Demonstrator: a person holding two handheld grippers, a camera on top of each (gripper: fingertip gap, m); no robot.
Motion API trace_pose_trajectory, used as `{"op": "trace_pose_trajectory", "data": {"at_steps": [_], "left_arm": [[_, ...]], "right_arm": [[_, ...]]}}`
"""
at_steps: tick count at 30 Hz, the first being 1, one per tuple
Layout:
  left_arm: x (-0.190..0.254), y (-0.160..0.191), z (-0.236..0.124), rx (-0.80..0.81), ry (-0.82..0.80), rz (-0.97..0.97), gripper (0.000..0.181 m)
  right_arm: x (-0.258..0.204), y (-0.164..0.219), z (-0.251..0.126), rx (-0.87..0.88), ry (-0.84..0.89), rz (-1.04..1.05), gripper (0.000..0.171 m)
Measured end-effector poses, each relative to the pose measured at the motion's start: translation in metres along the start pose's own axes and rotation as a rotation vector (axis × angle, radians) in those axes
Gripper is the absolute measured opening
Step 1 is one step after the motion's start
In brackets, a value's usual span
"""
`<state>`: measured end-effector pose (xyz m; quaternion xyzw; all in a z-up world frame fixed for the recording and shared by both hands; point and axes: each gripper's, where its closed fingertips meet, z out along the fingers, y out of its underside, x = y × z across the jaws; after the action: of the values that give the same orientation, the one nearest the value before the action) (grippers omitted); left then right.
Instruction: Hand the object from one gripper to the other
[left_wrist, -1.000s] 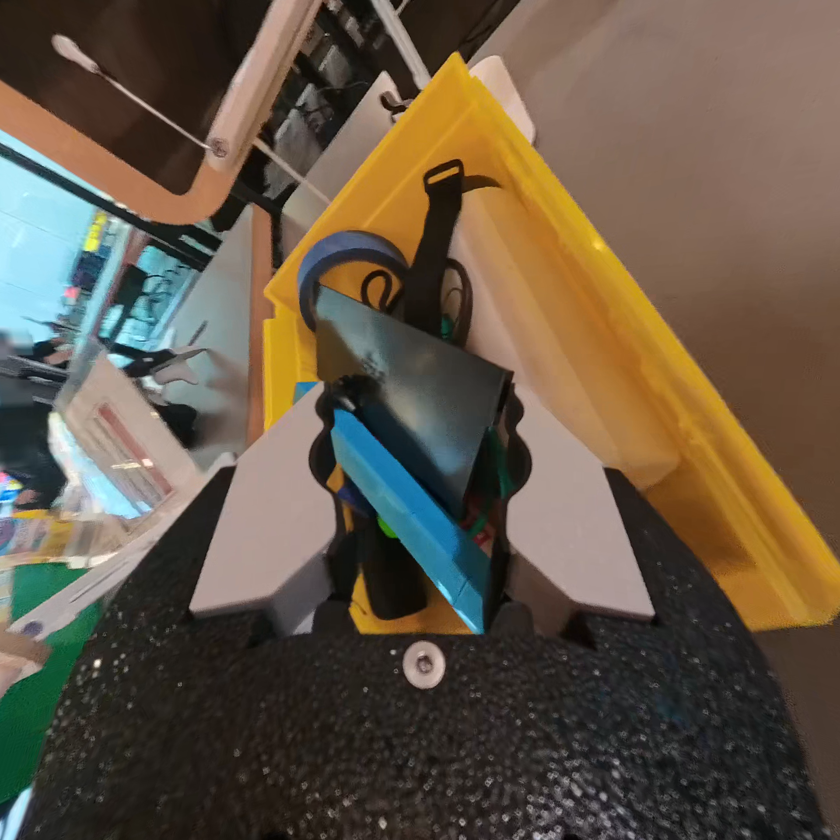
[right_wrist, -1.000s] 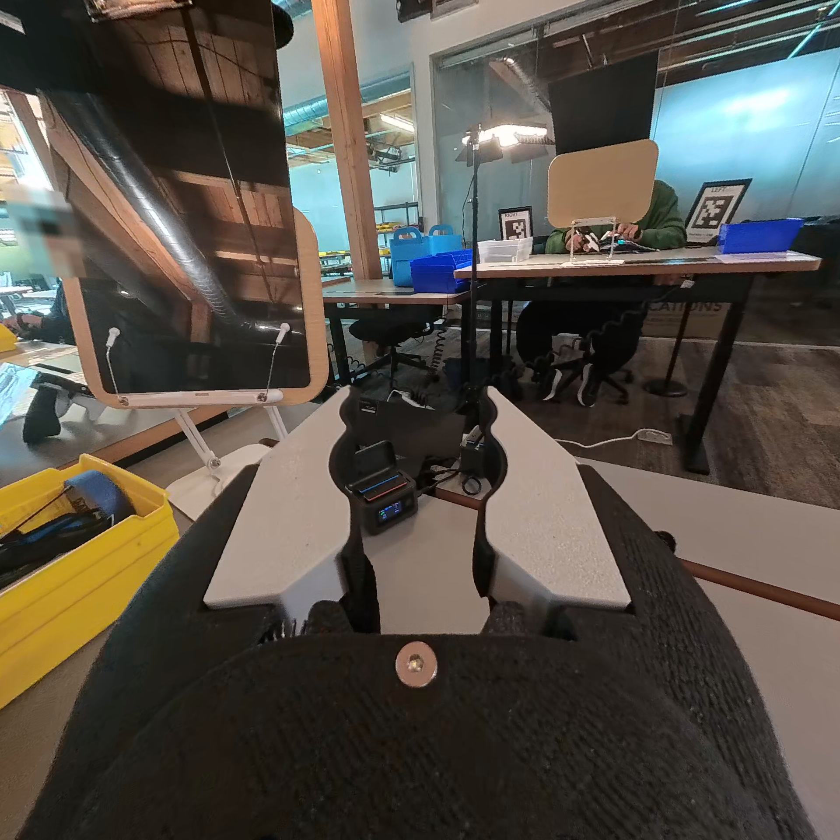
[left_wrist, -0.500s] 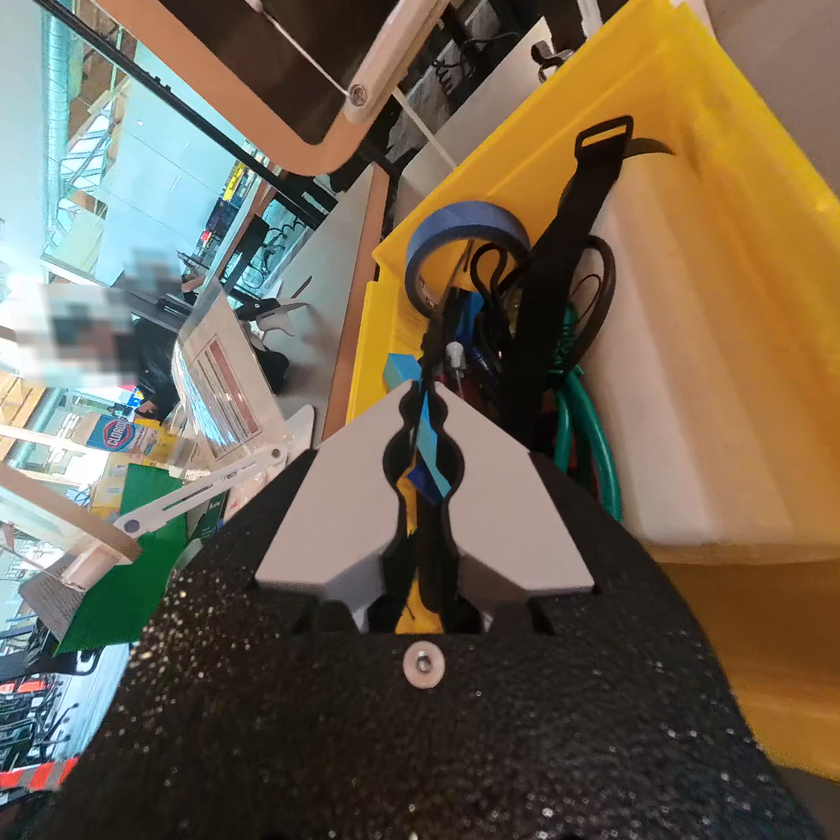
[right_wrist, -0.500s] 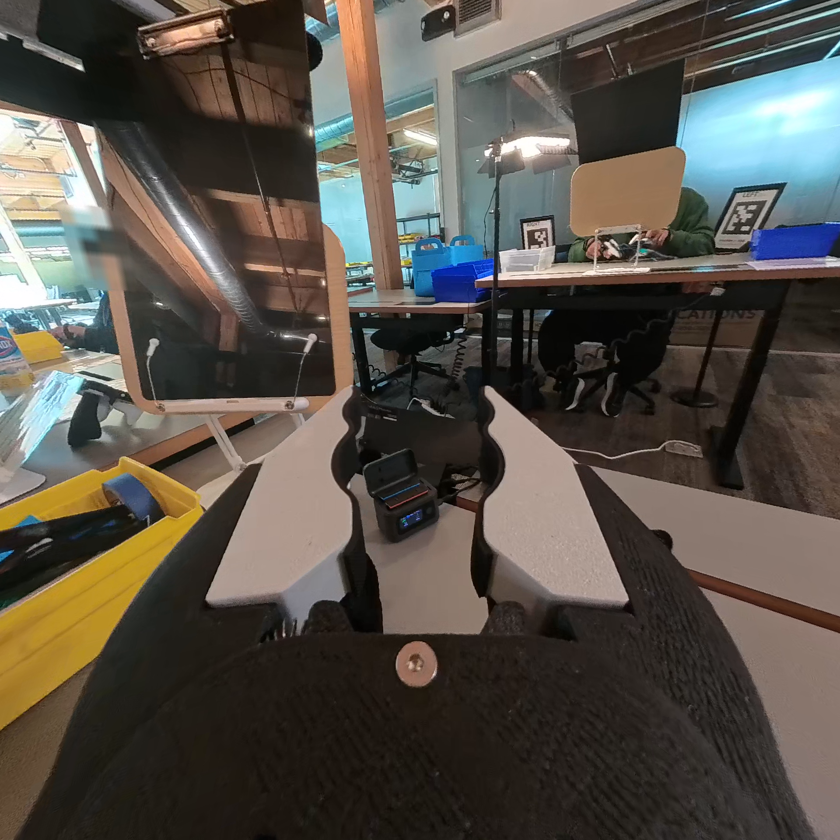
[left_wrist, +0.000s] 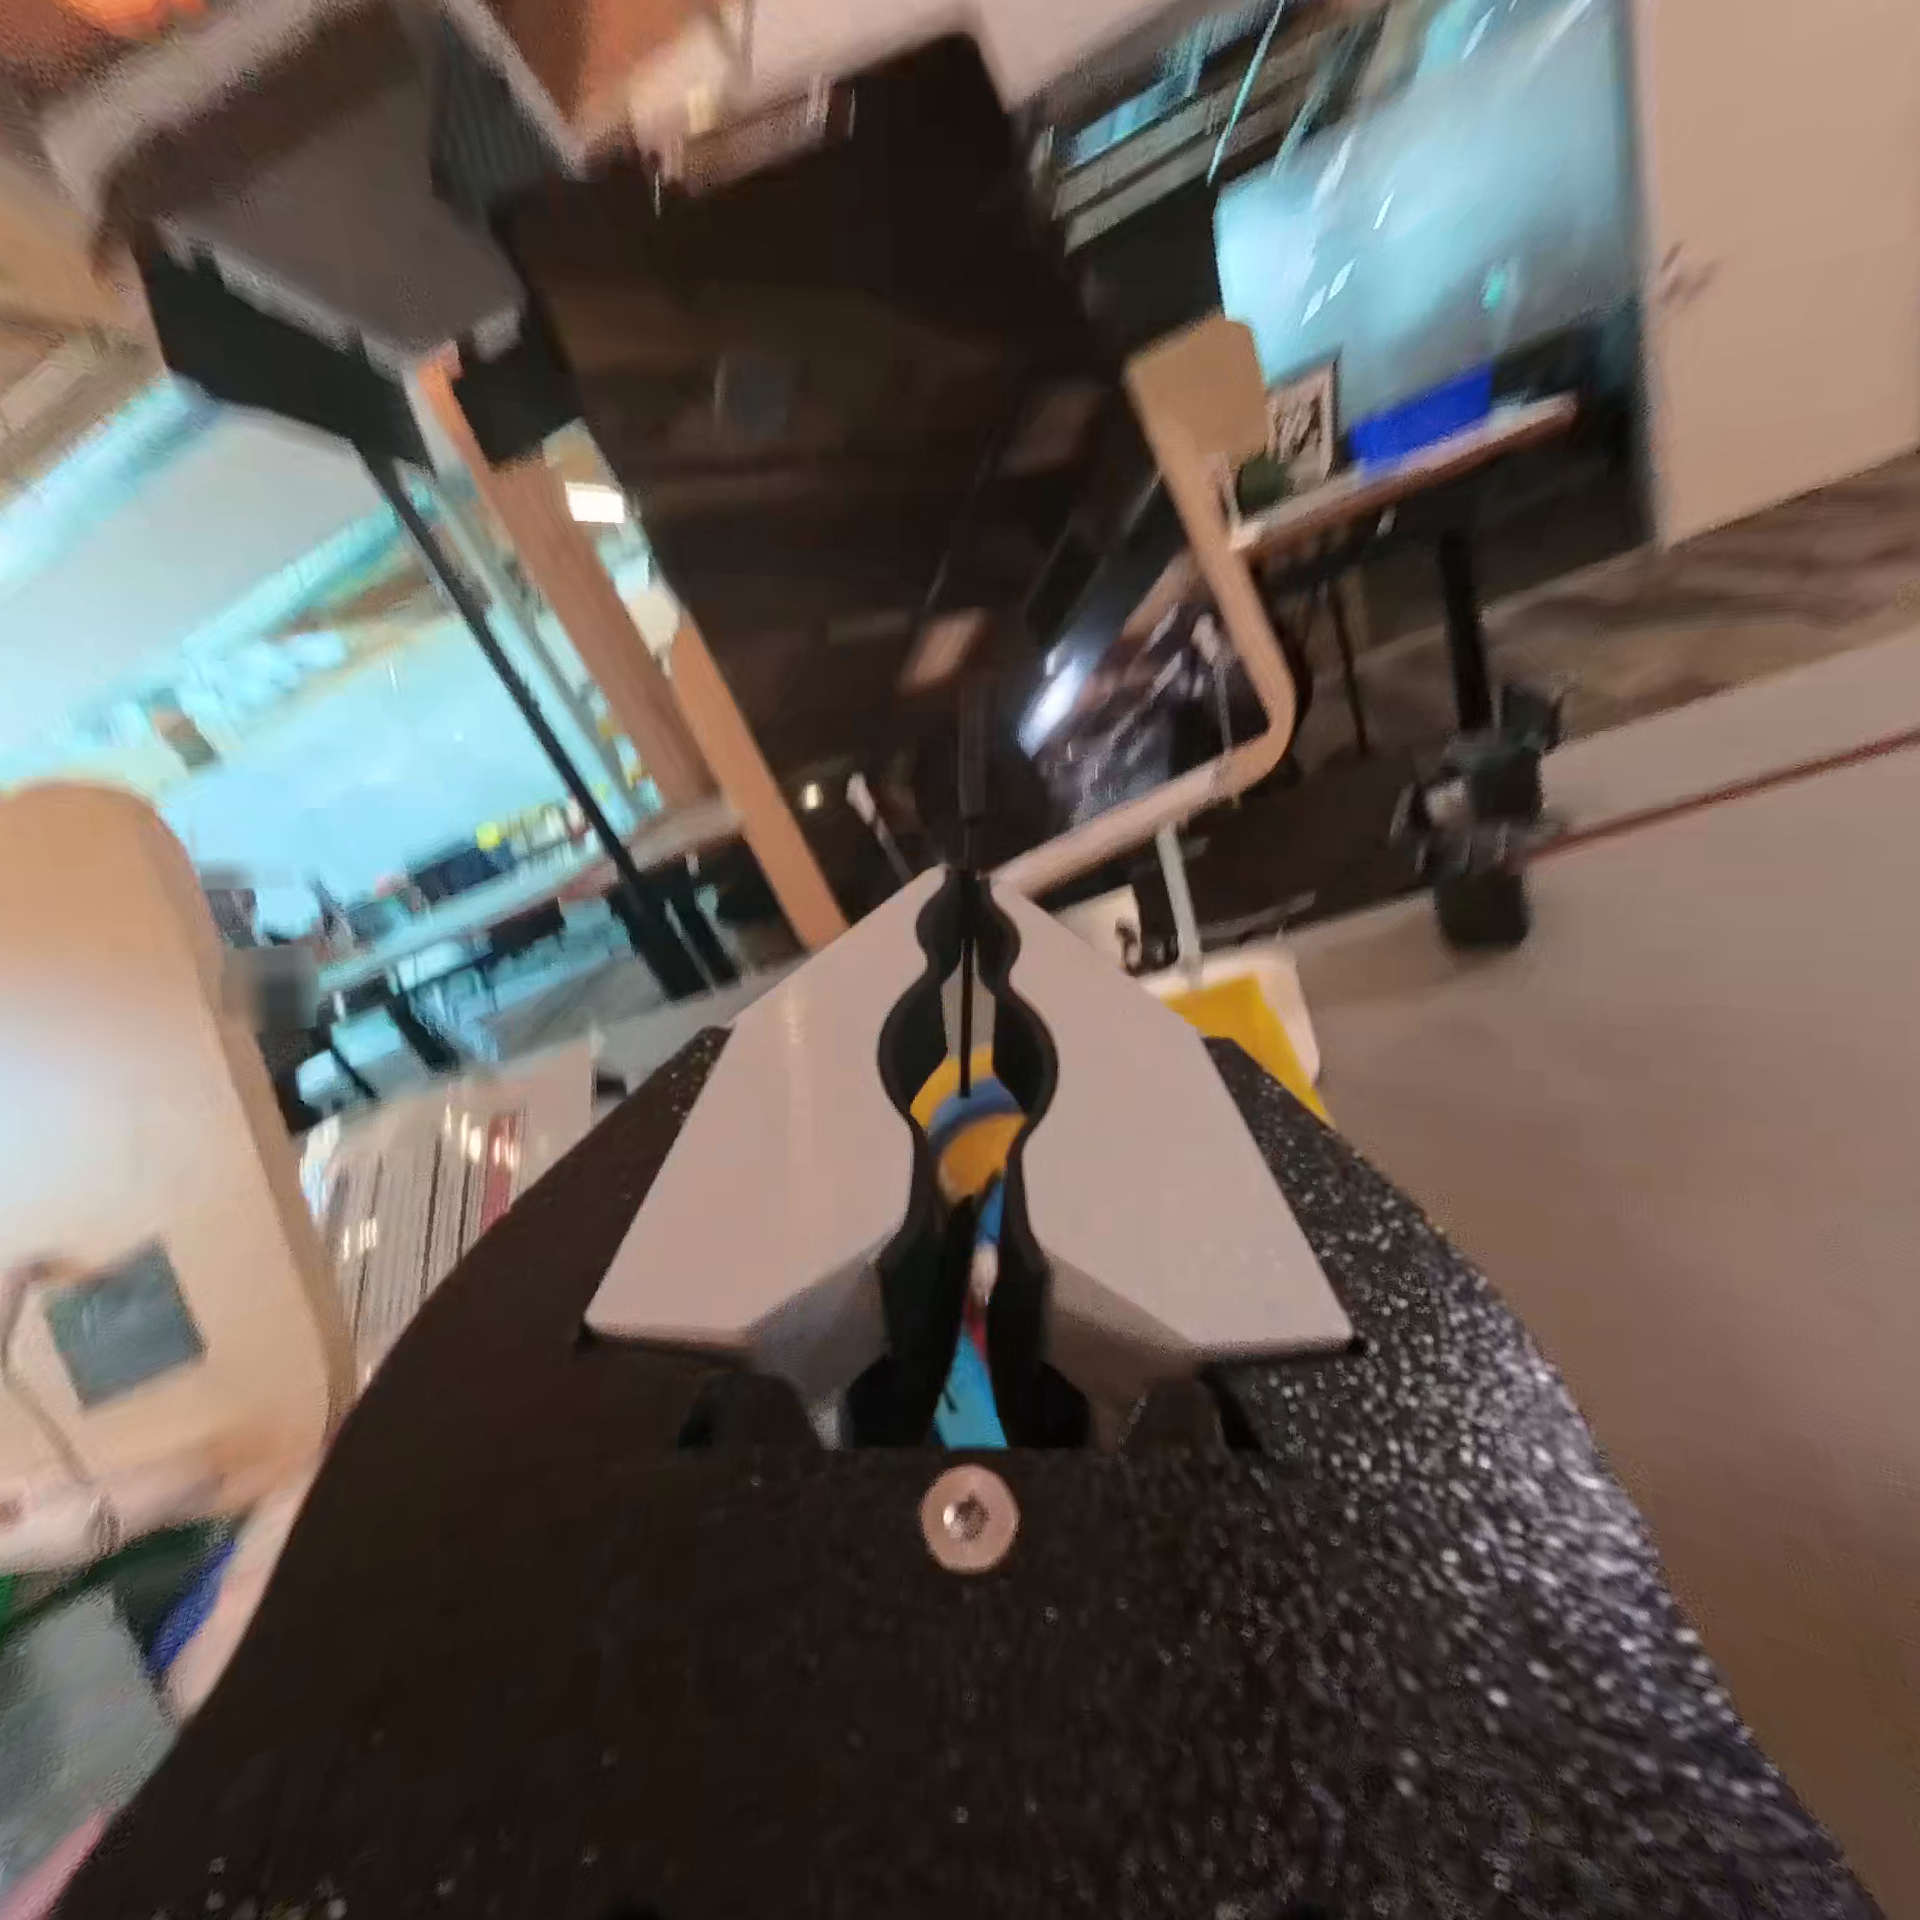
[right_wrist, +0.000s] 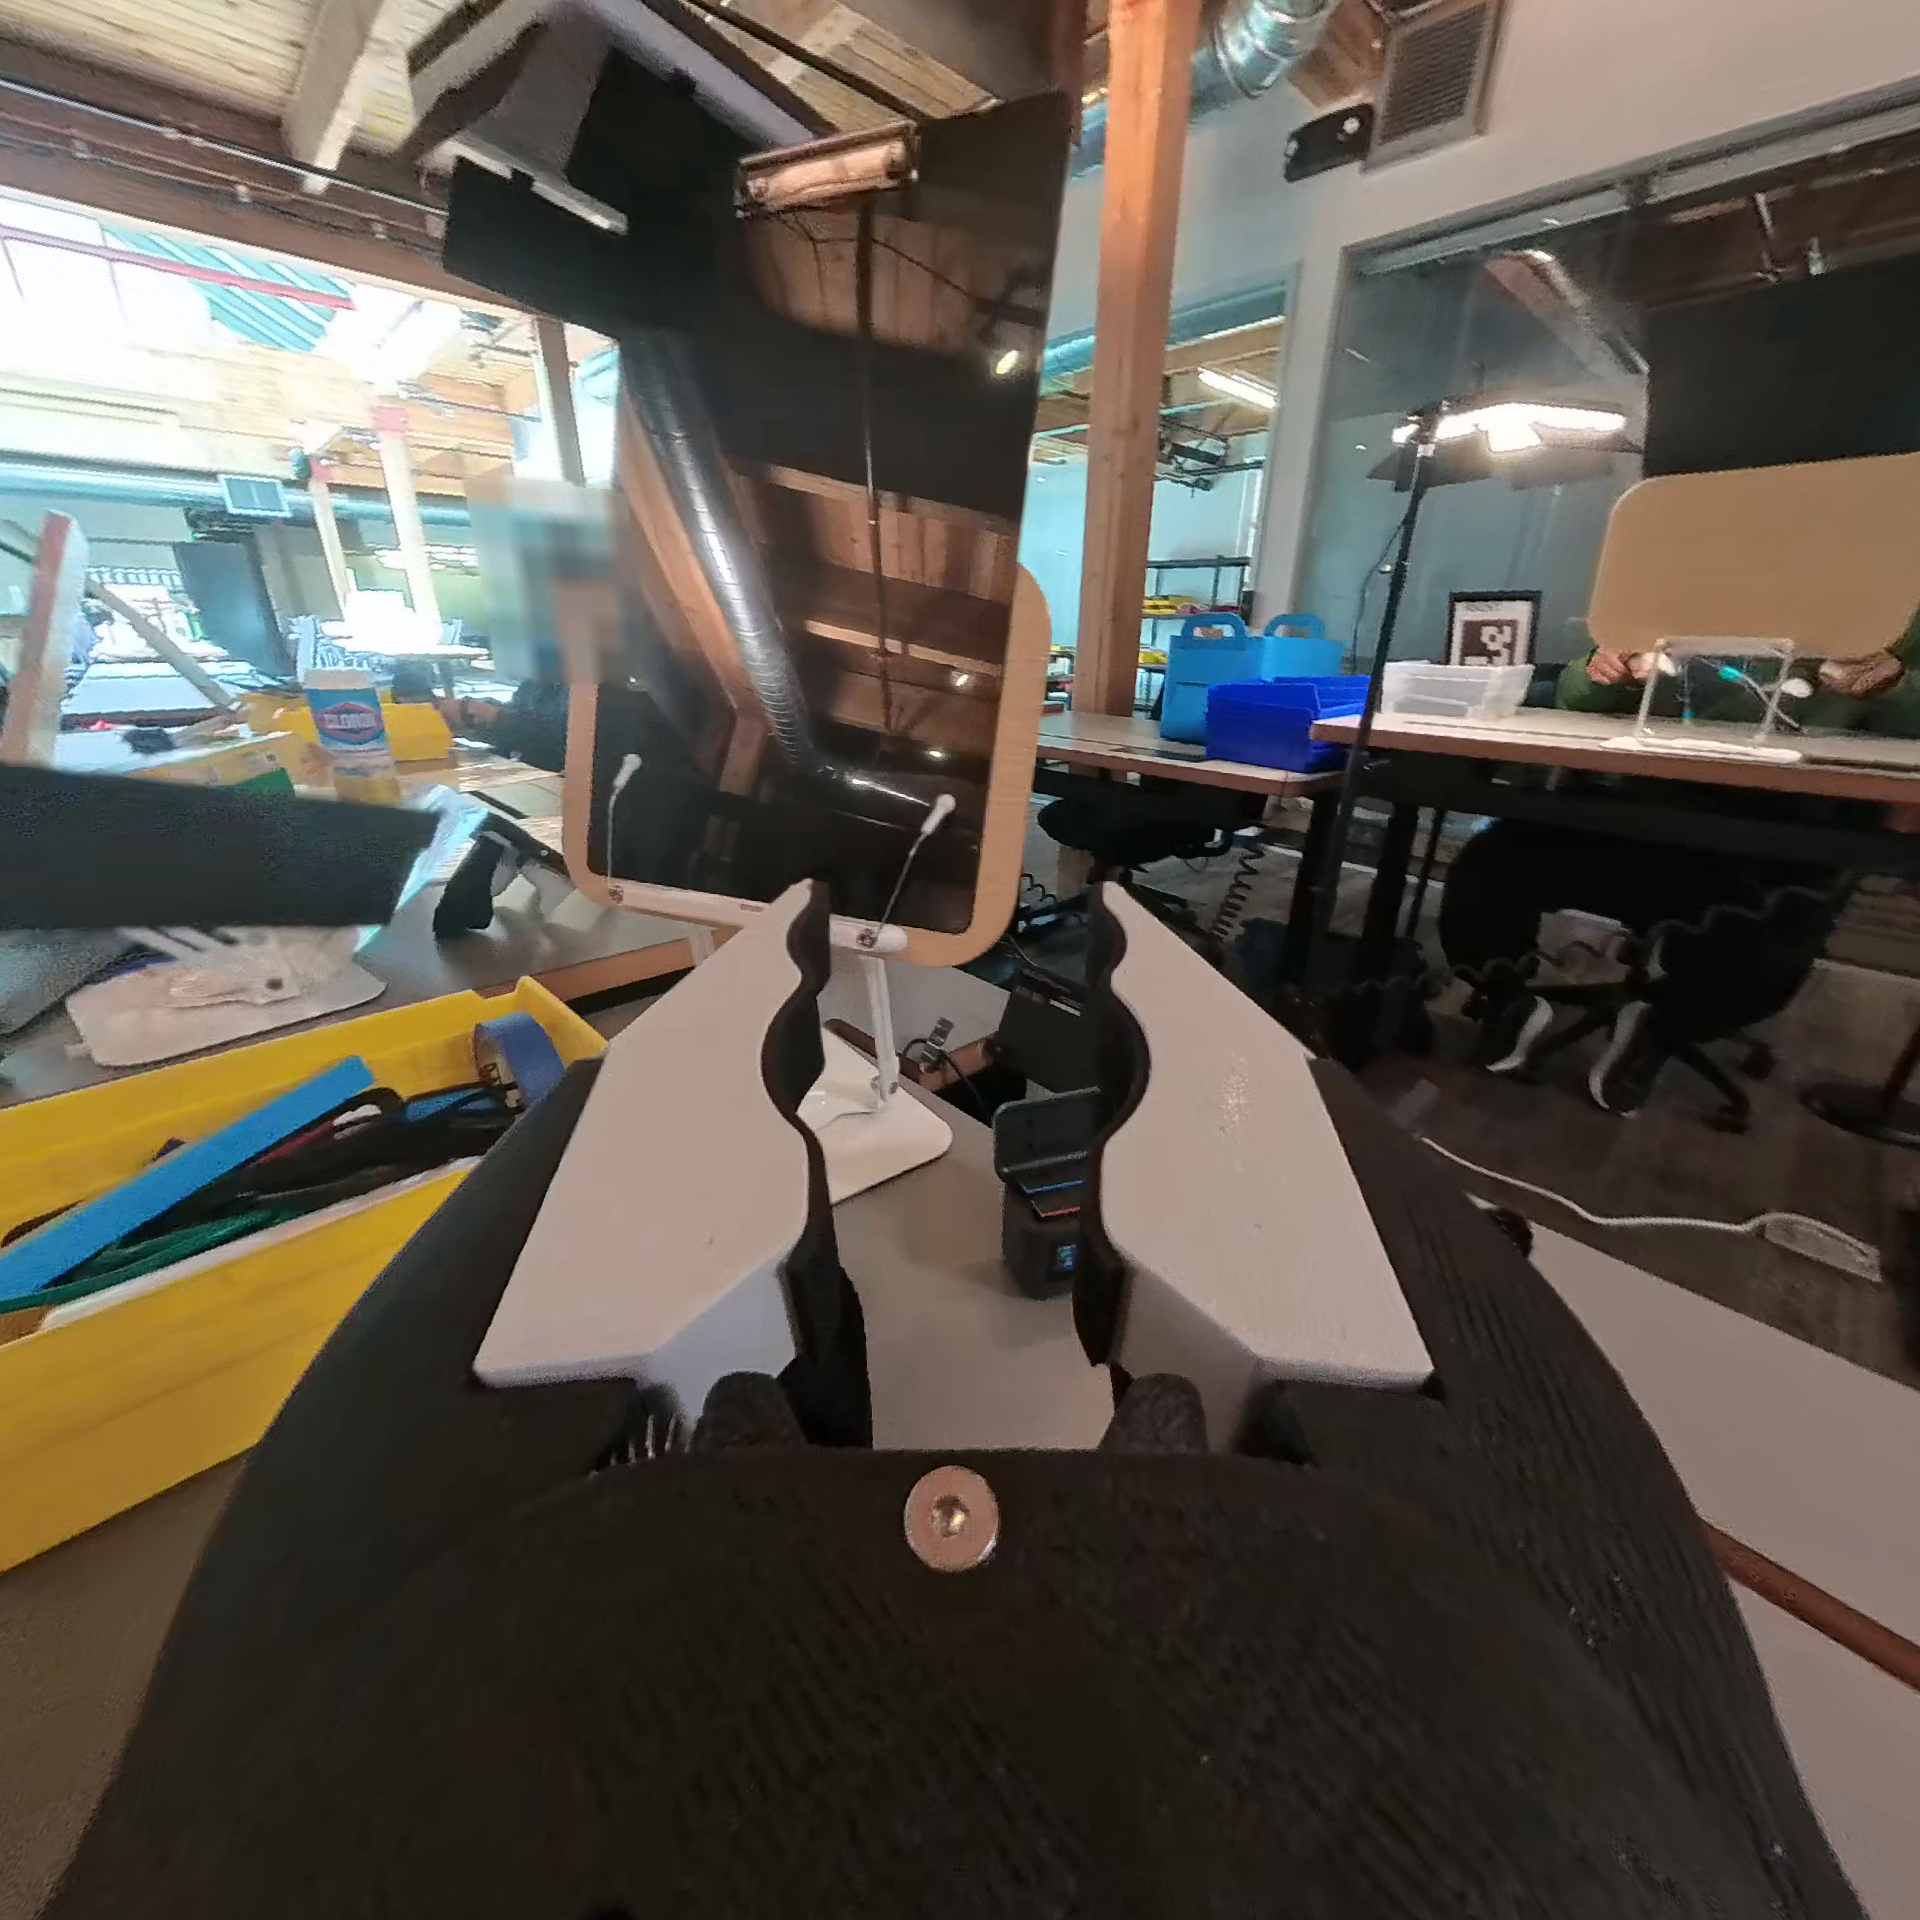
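Left gripper (left_wrist: 966, 894): jaws closed down to a sliver, pinching a thin black sheet (left_wrist: 968, 977) edge-on between the tips. The sheet runs forward past the tips as a dark line. The left view is heavily motion-blurred, so its outline cannot be made out there.

Right view: a flat black panel (right_wrist: 197, 847) enters from the left edge, lifted above the yellow bin (right_wrist: 208, 1340) and lying roughly level. Probably the same sheet the left gripper grips, though the gripper itself is out of that frame.

Right gripper (right_wrist: 956, 914): jaws wide apart, nothing between them. It sits well to the right of the black panel, not touching it.

Bin, left of the right gripper, on the grey table (right_wrist: 1766, 1475): holds a blue strip (right_wrist: 177, 1174) lying slantwise, a blue tape roll (right_wrist: 520, 1044) at the far corner, black straps and a green cord.

Ahead of the right gripper: a mirror (right_wrist: 821, 644) on a white stand, tilted back. A small black case (right_wrist: 1044, 1195) with its lid open stands on the table, seen between the open fingers.

Far right: a person seated at another desk behind a tan panel.
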<state>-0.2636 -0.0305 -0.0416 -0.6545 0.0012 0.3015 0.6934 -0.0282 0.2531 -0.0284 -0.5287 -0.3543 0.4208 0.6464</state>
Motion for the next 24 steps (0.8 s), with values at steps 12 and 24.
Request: {"op": "trace_pose_trajectory", "data": {"at_steps": [12,24], "left_arm": [[0.24,-0.055,0.035,0.599,0.008,0.94,0.0],[0.383,-0.011,0.033,0.836,0.35,1.03,0.0]], "right_arm": [[-0.054,0.043,-0.041,-0.226,-0.428,0.677,0.065],[0.002,0.11,-0.097,-0.234,-0.342,0.946,0.024]]}}
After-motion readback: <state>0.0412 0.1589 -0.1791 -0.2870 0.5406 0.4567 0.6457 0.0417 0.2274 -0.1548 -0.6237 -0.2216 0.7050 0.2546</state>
